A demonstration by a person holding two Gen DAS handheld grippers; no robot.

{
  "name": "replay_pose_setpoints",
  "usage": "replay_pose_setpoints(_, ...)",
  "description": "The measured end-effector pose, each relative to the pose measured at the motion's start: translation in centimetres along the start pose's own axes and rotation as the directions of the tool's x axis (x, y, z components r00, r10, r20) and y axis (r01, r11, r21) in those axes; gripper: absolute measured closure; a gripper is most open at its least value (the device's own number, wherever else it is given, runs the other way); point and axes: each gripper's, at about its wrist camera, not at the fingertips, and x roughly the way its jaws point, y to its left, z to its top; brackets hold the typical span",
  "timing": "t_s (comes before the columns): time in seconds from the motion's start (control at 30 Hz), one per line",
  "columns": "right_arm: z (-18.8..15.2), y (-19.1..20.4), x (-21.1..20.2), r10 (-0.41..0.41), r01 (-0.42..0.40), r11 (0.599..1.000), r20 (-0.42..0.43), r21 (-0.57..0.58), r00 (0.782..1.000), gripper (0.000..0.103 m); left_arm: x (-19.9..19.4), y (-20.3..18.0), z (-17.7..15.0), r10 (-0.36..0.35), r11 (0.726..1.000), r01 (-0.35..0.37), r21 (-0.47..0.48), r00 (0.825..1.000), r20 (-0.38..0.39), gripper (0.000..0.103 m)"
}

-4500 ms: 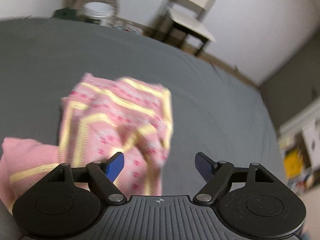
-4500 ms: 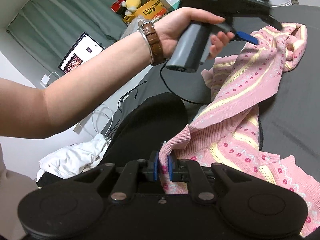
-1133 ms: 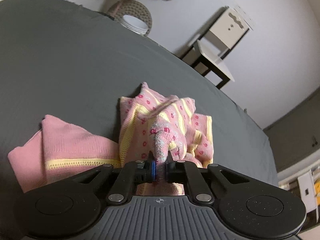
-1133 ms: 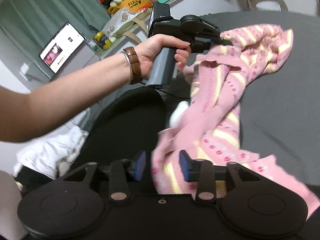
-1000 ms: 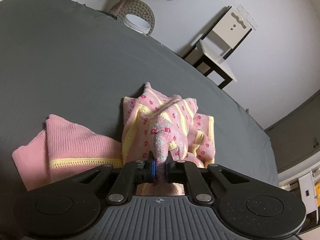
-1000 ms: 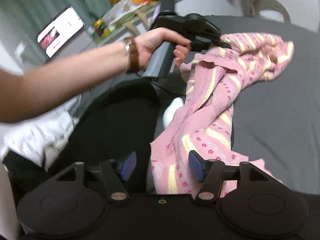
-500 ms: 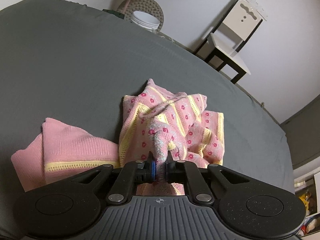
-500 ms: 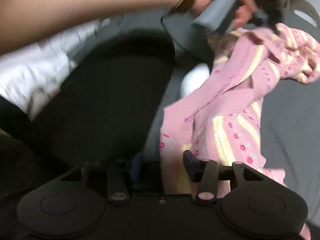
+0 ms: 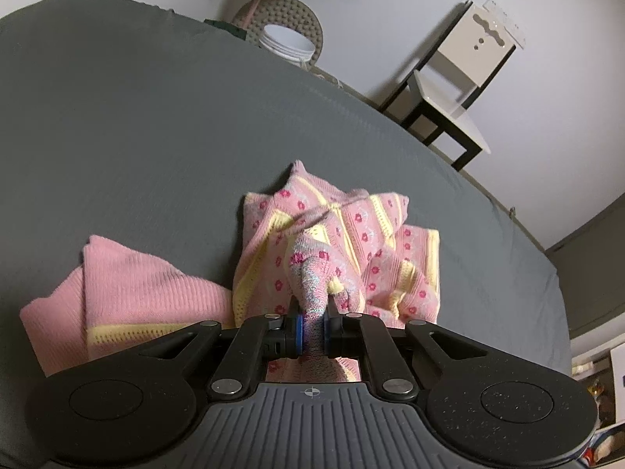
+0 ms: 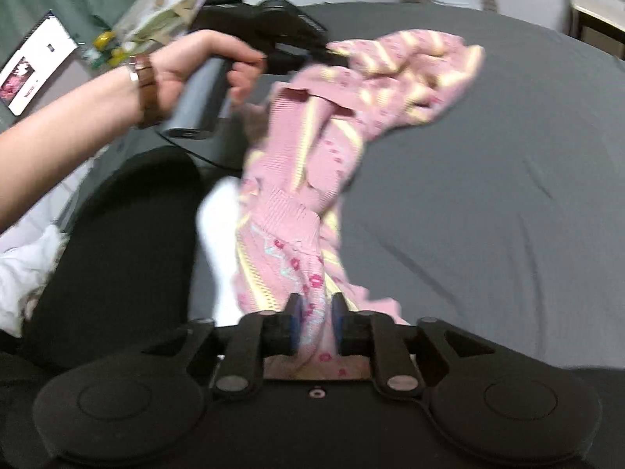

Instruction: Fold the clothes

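A pink knitted sweater with yellow stripes and red flowers lies bunched on the grey bed sheet. My left gripper is shut on a raised fold of it, just above the sheet. In the right wrist view the sweater stretches from the left gripper, held by a hand, down to my right gripper. The right jaws are shut on a patterned edge near a ribbed cuff. This view is motion-blurred.
A white chair and a woven basket with a white tub stand beyond the bed's far edge. A person's black-clad leg, white cloth, a laptop and clutter are at the left. Bare sheet spreads to the right.
The right gripper opened, dropped its earlier hold, moved along the sweater and closed on another edge. The left gripper, open 4.5 s ago, has kept its hold over the last second.
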Motion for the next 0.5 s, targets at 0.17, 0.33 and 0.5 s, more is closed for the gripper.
replay_pose_setpoints(0.17,-0.2,2.3,-1.4,-0.033,0.034,0.999,0.031,-0.042,0.999,0.066,0.3,0.0,-0.4,0.0,1.0,0.0,-0.007,1.0,-0.001,0.094)
replay_pose_setpoints(0.33,0.2,6.2,-1.2,-0.155,0.157,0.973,0.026,-0.172,0.988,0.065,0.3,-0.1,-0.5,0.005,1.0,-0.005,-0.01,1.0,-0.001,0.094)
replay_pose_setpoints(0.5,0.3,8.0,0.8,-0.233,0.231,0.947,0.018,-0.221,0.972,0.063,0.2,-0.3,-0.6,0.008,1.0,-0.008,-0.016,1.0,0.005,0.094)
